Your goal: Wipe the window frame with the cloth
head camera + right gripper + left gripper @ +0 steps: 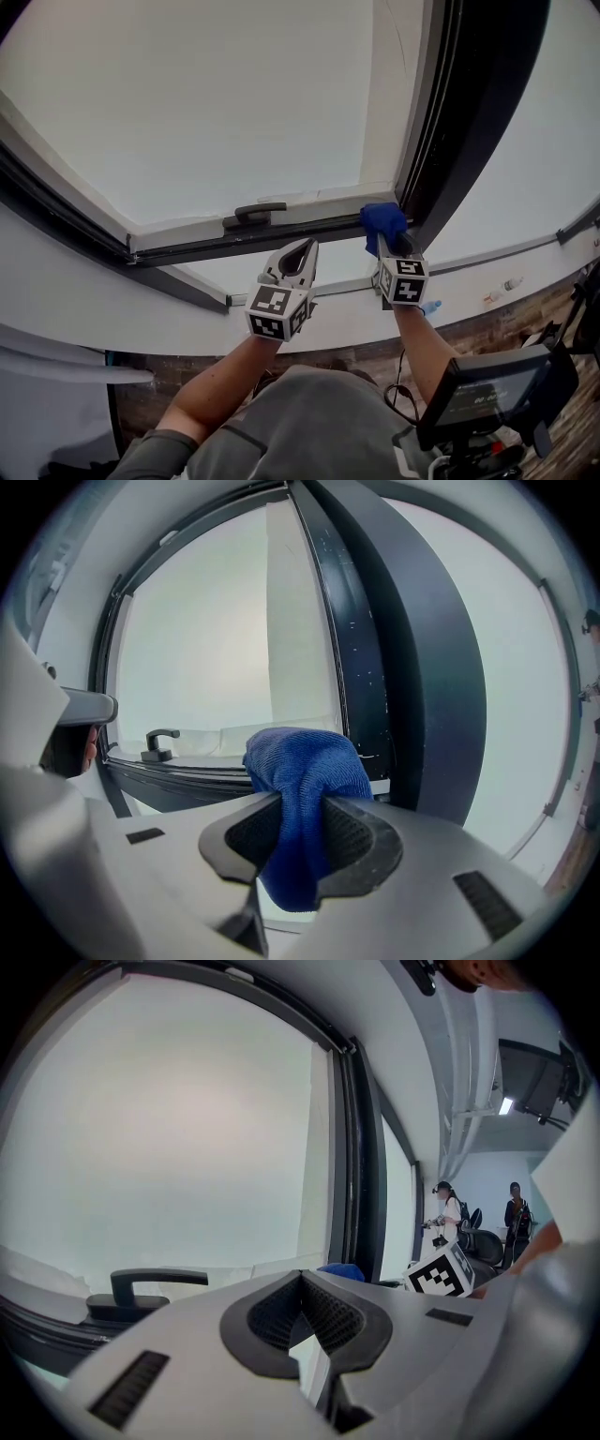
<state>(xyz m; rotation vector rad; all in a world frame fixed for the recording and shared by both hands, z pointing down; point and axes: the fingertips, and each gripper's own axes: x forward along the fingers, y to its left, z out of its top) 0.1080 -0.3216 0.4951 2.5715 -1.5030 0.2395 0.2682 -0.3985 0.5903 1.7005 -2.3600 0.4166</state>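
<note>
Facing a broad pale window pane [216,103], spread above and beyond both claws. Right of the right claw [386,246], just beside its tips, the thick dark upright of the window frame [455,112]. Across the front of the left claw [307,249], that frame's dark lower rail. Beneath both claws, a white sill [169,314], then a brick wall [511,323] lower down. Well below and to the right of the right claw, near the forearm, a dark screen [487,389].

Grips the blue cloth [384,221] with the right claw, jaws clenched on the middle of the fabric, with a rounded wad bulging past the tips and a shorter end hanging behind them. Holds that wad at the corner between rail and upright, apparently against the frame.

Holds the left claw clenched and empty, tips pressed together with nothing between. Hovers just left of the right claw, tips near the lower rail; no telling whether touching. Just beyond those tips and a little to the left, a dark window handle [255,214] mounted on the rail, its lever lying along it. Far off to the right of the left claw, two small standing people [448,1211].
</note>
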